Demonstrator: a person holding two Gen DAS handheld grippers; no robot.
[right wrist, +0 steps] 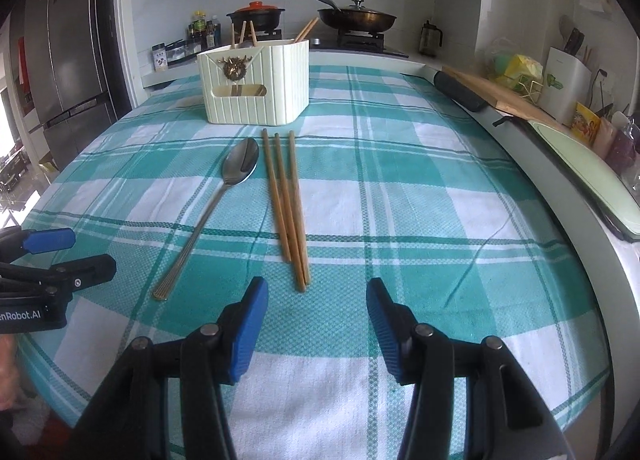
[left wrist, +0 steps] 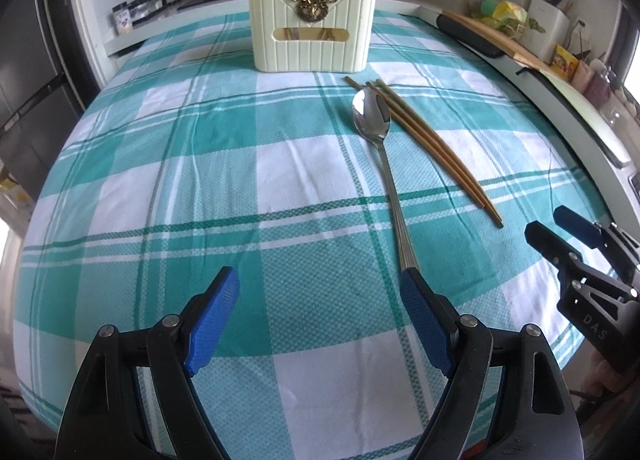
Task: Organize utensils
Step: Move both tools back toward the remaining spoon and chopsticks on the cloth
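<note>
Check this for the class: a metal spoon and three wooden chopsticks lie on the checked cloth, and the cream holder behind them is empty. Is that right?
Not quite. The cream holder is not empty: the right wrist view shows chopsticks standing in it. The spoon and three wooden chopsticks do lie on the checked cloth.

Left tool (left wrist: 320, 324), right tool (right wrist: 316, 324): black arms, blue ribbed pads, silver rivets.

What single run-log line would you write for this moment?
left hand-held gripper: open, empty | right hand-held gripper: open, empty | spoon, three chopsticks: on cloth | holder: upright
</note>
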